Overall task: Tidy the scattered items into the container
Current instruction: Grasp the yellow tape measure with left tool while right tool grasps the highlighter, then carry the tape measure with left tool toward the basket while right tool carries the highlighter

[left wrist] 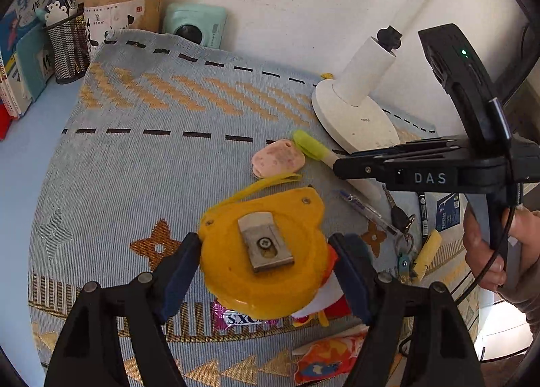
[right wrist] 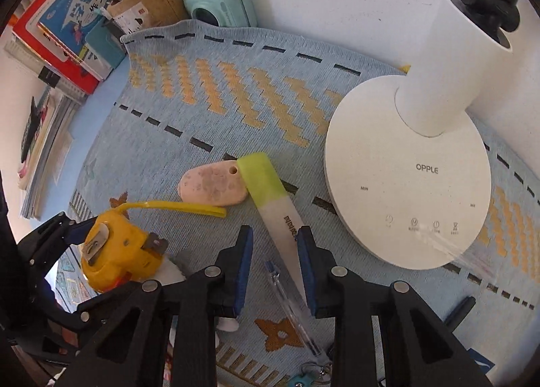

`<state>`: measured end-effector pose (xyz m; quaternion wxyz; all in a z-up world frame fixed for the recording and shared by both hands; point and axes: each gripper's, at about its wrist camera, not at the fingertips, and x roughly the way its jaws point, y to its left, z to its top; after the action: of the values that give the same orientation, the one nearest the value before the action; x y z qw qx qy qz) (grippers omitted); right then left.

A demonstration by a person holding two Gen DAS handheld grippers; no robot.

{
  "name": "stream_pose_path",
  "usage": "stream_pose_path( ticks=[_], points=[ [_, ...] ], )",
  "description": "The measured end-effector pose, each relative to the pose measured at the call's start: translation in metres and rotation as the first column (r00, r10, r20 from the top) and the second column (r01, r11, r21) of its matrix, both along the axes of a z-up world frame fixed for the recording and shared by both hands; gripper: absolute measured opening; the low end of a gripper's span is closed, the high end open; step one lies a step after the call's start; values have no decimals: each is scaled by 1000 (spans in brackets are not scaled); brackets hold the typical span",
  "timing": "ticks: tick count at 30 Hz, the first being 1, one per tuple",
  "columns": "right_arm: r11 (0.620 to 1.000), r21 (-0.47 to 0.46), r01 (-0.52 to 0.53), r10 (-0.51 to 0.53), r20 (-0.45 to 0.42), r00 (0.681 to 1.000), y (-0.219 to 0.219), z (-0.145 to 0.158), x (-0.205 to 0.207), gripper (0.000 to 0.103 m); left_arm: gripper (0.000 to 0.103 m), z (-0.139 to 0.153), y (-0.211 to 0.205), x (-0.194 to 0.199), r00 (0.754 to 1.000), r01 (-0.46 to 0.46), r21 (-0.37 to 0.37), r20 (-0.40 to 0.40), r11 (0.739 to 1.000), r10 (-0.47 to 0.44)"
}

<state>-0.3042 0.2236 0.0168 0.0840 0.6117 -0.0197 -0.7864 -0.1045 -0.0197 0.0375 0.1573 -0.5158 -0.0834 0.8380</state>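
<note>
Evidently the left hand-held gripper (left wrist: 265,260) clamps one yellow tape measure (left wrist: 263,252); the right hand-held gripper (right wrist: 275,245) seemingly straddles one highlighter (right wrist: 270,191), unclosed.

Between the left gripper's (left wrist: 265,264) blue pads sits a yellow tape measure (left wrist: 266,252). Ahead of it lie a blotchy pink eraser (left wrist: 277,161) and a white highlighter (right wrist: 275,206) with a lime cap, on a pale blue cloth (left wrist: 152,157) with orange zigzags and black dashes.
</note>
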Motion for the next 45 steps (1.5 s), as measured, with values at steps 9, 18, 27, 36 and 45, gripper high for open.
stream_pose_path(
  ticks=[9, 18, 27, 36, 45],
  points=[
    [998, 54, -17, 17, 8, 1000, -5, -14, -2, 14, 74, 3, -1, 0, 1000, -11, -6, -6, 1000, 11],
    [981, -167, 99, -106, -32, 994, 16, 31, 70, 13, 74, 29, 13, 11, 998, 31, -6, -64, 1000, -31],
    [942, -227, 249, -256, -2, 967, 29, 51, 153, 13, 74, 57, 53, 47, 989, 121, -9, -87, 993, -122],
    [921, -220, 320, -328, 1, 945, 51, 65, 213, 13, 74, 78, 123, 83, 961, 261, -8, -94, 965, -261],
    [859, -191, 475, -494, -72, 866, 125, 101, 285, 13, 74, 118, 228, 109, 891, 426, -15, -169, 905, -422]
  ],
)
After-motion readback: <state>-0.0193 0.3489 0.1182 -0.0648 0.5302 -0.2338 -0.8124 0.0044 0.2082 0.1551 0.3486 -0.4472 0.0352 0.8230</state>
